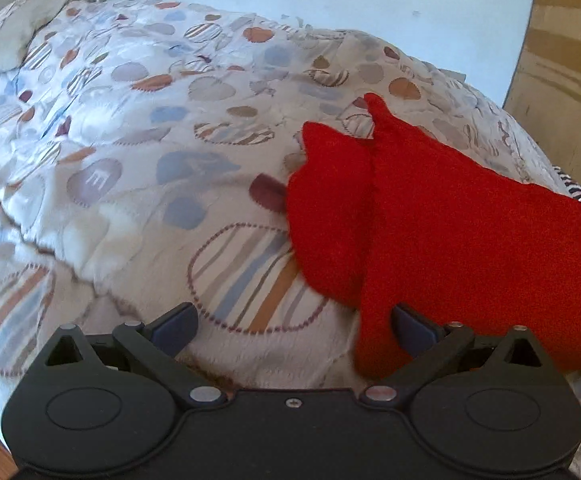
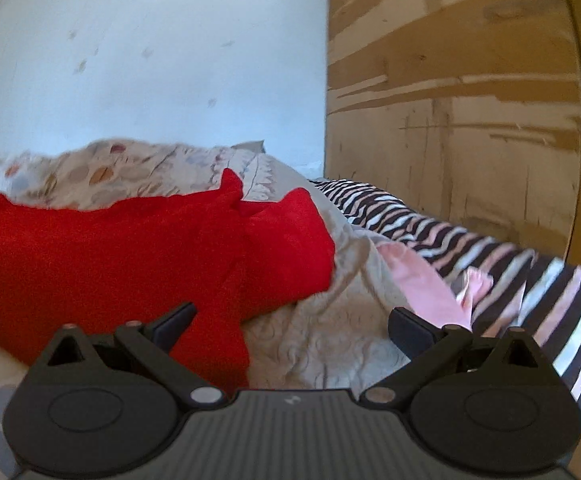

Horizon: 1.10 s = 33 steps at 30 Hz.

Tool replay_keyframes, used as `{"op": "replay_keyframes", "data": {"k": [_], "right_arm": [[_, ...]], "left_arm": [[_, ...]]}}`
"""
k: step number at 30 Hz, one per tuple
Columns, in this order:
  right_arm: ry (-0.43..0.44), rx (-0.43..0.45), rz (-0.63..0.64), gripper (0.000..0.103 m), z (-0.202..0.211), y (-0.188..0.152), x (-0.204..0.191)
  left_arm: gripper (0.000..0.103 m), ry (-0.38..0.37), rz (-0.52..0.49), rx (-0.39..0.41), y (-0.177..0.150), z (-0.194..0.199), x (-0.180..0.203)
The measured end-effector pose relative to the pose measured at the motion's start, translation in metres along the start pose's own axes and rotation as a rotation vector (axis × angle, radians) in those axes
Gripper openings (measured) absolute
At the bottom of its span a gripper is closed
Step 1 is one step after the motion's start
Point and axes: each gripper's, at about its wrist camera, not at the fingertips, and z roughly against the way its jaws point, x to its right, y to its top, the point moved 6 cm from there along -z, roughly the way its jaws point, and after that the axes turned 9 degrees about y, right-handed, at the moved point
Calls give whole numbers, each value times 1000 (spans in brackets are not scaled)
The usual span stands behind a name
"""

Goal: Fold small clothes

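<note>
In the left wrist view the left hand-held gripper (image 1: pixel 293 322) sits at the bottom of the frame with its fingers spread wide and nothing between them; its right finger (image 1: pixel 410 326) overlaps the near edge of the red garment (image 1: pixel 470 248), though whether it touches the cloth cannot be told. The garment lies at the centre right of that frame on the patterned quilt (image 1: pixel 138 152) of the bed, partly doubled, one layer lapping another along a ridge.

In the right wrist view the right hand-held gripper (image 2: pixel 292 322) is equally wide open and empty. The same red garment (image 2: pixel 130 256) fills the left and centre; a striped cloth (image 2: pixel 530 280) with a pink piece (image 2: pixel 422 276) lies at the right, beside a wooden panel (image 2: pixel 450 100).

Judged from this, the step is to take hold of the red garment for a fold. To do it well, each gripper should probably close on a single corner or hem, catching all layers there and none of the quilt, then lift evenly so the edge stays straight.

Count: two grippers, one red garment, one striped cloth, one pink piece, one quilt.
</note>
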Motion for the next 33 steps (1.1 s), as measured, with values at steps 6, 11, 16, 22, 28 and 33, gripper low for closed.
{"op": "replay_keyframes", "data": {"k": [6, 11, 16, 22, 28, 33], "right_arm": [[0, -21, -51, 103, 4, -1, 6], [17, -127, -56, 103, -1, 15, 6], [18, -223, -124, 103, 3, 34, 7], [-56, -134, -85, 103, 25, 56, -10], [46, -64, 37, 103, 18, 81, -53], [134, -95, 146, 103, -15, 89, -96]], "left_arm": [[102, 20, -3, -20, 0, 9, 0], [102, 50, -38, -69, 4, 16, 3], [102, 76, -55, -100, 8, 23, 2], [102, 80, -62, -112, 8, 30, 3], [102, 56, -36, -115, 7, 38, 3], [102, 40, -7, -128, 2, 44, 3]]}}
